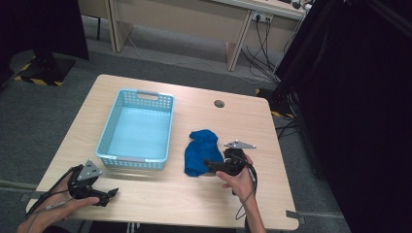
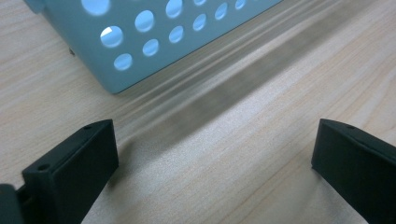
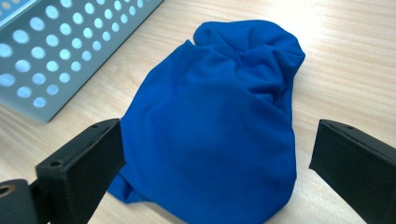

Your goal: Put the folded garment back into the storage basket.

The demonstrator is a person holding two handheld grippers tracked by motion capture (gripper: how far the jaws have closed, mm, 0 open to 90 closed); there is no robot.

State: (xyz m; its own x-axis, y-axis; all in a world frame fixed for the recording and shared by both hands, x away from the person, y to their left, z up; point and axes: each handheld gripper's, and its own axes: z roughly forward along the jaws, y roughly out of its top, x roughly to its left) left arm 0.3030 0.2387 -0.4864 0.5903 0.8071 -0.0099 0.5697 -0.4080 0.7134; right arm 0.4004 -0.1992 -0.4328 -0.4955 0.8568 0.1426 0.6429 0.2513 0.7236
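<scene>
Currently, right gripper (image 3: 217, 158): jaws are being held spread, straddling the blue cloth (image 3: 219, 121), not yet pinching it.
Blue cloth: is lying crumpled on the table (image 1: 214, 204), just beside the basket (image 1: 109, 131).
Left gripper (image 2: 215, 158): jaws are being held spread over bare wood, near the basket's corner.
Obstruction: nothing is lying between jaws and cloth.
</scene>
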